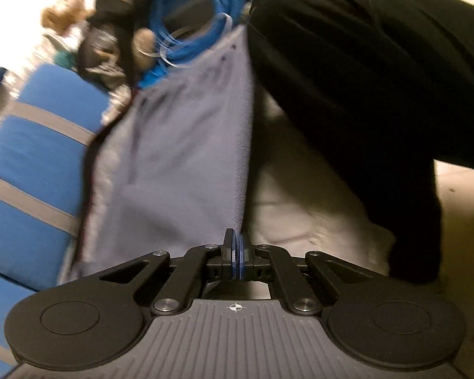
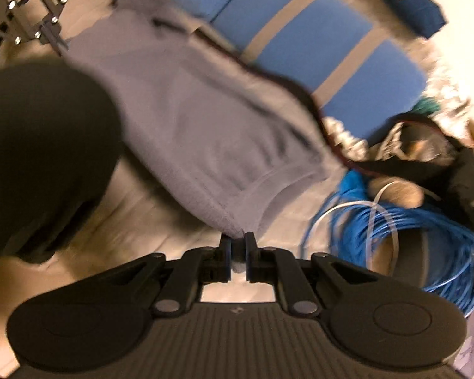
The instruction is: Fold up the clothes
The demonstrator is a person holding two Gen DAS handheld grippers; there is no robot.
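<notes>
Bedding in pale cream forms the base surface in both wrist views, with a blue cushion banded in grey stripes lying along its far edge. Across the bedding stretches the grey fleece garment, the item under work — it runs from the left gripper, seen at the upper left of the right wrist view, to the right gripper at the lower centre, and appears lifted along that line rather than lying flat. A large black fabric mass sits beside the garment on the bedding; whether it is clothing or part of the person cannot be told. A coil of blue cable lies near the garment's hemmed end, with mixed dark clutter just beyond it, too blurred to identify. The left gripper has its jaws pressed together on an edge of the grey fleece, which rises straight away from the fingertips. The right gripper pinches a bunched corner of the same garment near its hem — a wad of fleece shows between the pads. Both views are motion-blurred.
</notes>
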